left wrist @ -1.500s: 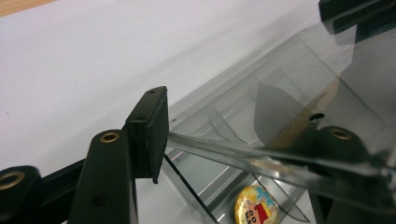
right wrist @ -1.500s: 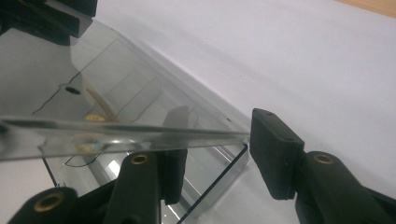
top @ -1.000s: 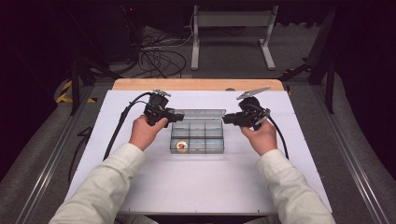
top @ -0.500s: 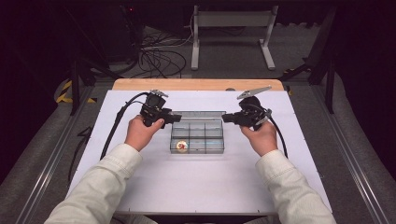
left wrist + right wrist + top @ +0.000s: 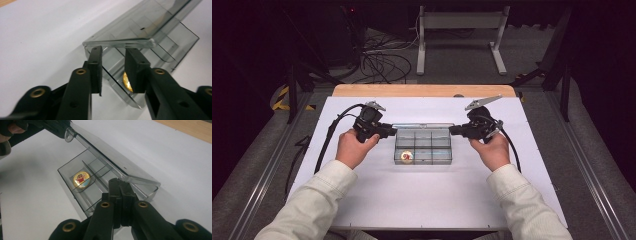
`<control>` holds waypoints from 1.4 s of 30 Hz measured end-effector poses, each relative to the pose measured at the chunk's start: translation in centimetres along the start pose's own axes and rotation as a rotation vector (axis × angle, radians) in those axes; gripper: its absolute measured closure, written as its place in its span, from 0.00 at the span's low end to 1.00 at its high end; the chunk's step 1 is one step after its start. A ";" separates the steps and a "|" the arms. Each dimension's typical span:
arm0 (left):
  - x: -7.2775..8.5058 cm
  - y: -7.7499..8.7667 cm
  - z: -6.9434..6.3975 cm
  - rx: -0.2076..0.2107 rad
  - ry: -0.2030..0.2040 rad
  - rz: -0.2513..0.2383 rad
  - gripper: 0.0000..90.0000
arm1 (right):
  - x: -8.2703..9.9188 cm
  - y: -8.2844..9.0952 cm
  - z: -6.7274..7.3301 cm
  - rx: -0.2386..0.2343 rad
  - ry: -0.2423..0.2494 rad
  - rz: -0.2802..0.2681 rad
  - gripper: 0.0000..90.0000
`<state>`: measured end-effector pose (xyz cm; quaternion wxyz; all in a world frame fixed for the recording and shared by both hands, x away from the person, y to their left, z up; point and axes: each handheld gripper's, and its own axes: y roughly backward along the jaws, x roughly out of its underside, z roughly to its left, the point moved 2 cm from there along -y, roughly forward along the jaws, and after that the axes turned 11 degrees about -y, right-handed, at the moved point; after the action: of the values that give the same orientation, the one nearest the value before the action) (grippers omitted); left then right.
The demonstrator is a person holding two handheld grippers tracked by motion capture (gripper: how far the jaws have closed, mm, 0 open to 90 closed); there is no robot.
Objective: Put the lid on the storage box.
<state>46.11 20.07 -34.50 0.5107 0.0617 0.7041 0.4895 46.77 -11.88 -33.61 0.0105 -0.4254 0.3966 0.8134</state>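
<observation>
Because the clear plastic organizer box sat at the centre of the high view on the white table, the person's two hands came at it from either side, each holding a tool. The left tool, just left of centre, pointed at the box's left end; the right tool, just right of centre, pointed at its right end.

In the left gripper view, the left tool had its jaws narrowed but still apart. They had just been closing, with the raised edge of the transparent lid lying across the frame just above their tips, and I could not tell whether the pads touched it. The lid stood partly lifted, tilted up off the box, probably so the compartments could be reached.

In the right gripper view, the right tool had its jaws fully together, nothing between them, with the tips at the near end of the box. It seemed to be bracing that end so the box would not slide while the lid was worked. A tool gripped the lid's small tab at the upper left of that frame.

A round gold badge with a cartoon figure lay in one compartment, at the box's lower left in the high view.
</observation>
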 end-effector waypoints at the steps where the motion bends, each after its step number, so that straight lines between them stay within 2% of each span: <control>1: 0.1 0.1 -0.1 0.004 -0.005 0.006 0.81 | 0.1 0.0 0.1 0.002 0.003 0.002 1.00; 6: 0.7 0.4 -1.1 0.004 -0.031 0.005 0.94 | 0.6 0.0 0.3 0.003 0.009 0.014 1.00; 10: 1.1 0.6 -1.9 0.009 -0.052 -0.001 0.98 | 1.0 0.0 0.4 0.009 0.019 0.041 1.00; 19: 1.8 0.6 -2.8 0.031 -0.073 0.012 0.98 | 2.3 -0.2 0.8 0.002 0.033 0.079 1.00; 28: 2.6 0.4 -3.1 0.046 -0.083 0.051 0.98 | 3.5 -0.7 0.9 -0.005 0.028 0.113 0.99; 37: 3.3 0.0 -3.5 0.056 -0.112 0.093 0.98 | 4.7 -1.2 1.2 -0.004 0.041 0.148 0.99; 42: 3.6 -0.4 -3.6 0.067 -0.111 0.108 0.98 | 5.1 -1.5 1.3 0.002 0.043 0.170 0.99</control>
<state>41.75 19.70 -37.19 0.5195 0.1437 0.6864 0.4882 43.17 -11.61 -37.70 -0.0666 -0.4075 0.4322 0.8017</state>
